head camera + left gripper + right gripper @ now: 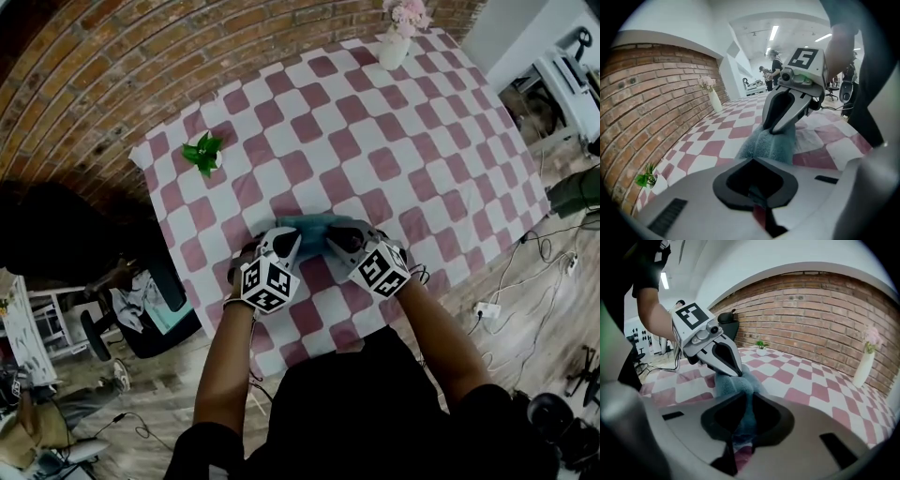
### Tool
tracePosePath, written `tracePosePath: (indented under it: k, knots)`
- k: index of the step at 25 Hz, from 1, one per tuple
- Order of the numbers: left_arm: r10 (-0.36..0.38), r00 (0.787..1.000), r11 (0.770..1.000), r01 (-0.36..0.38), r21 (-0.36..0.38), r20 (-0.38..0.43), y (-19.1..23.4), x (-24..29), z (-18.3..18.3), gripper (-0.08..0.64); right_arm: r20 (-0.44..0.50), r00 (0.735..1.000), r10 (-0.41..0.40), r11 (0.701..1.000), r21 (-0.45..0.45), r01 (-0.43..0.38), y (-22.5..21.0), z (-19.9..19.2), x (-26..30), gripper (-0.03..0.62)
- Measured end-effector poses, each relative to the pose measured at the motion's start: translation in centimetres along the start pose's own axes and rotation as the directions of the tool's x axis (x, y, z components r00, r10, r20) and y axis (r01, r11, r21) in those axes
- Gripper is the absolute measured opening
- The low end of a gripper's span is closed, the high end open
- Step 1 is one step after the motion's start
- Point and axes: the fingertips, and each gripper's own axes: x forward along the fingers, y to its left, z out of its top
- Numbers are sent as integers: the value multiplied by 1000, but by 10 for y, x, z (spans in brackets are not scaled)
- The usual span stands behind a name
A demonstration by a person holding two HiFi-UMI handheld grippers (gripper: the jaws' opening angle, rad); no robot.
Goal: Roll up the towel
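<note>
Head view: towel (314,225) is a short teal bundle near the counter (375,141) edge closest to the person, about 6 o'clock from the counter's centre. Left gripper (284,242) sits at the bundle's 7 o'clock and right gripper (343,237) at its 5 o'clock, both with tips at the cloth. Judged mid-roll, with the roll largely formed.

Left gripper view: left gripper (754,185) has its fingers together, with no cloth visible between them. Towel (771,145) lies just ahead at 12 o'clock. Right gripper (772,130) bears down on the far end. The left probably works as a pusher here, not a clamp. That suits rolling, provided it presses on top of the roll and doesn't dig under it.

Right gripper view: right gripper (740,427) has its fingers clamped on the towel (733,385), and teal pile runs into the gap. Left gripper (737,372) touches the towel at 11 o'clock.

To do it well: turn both ends at the same rate toward 12 o'clock. Hold light tension along the roll so it doesn't cone. Regrip in small bites and don't scrape the fingers on the counter. The main risk is the pinched end unwinding on release.
</note>
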Motion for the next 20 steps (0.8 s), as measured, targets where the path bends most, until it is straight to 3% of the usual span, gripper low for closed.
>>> tracePosePath:
  k: [7,12,16,20]
  knots:
    - [12,1000,998,-12,-55,13,3,4,-2,-6,35,999,8,1000,12,-8,-2,-3,2,51]
    - [23,999,1000,-23,-13,-46,2,0,1,-5,0,1000,28,1000,7,-28,0,1,1,54]
    - [91,994,994,-95,-62,-54,9,-8,5,-2,32,999,27,999,37,-28,-1,10,-4,61]
    - [190,981,975,-194,-110,-43,14,-24,11,-2,86,995,-45,999,-7,45,-3,28,-22,94]
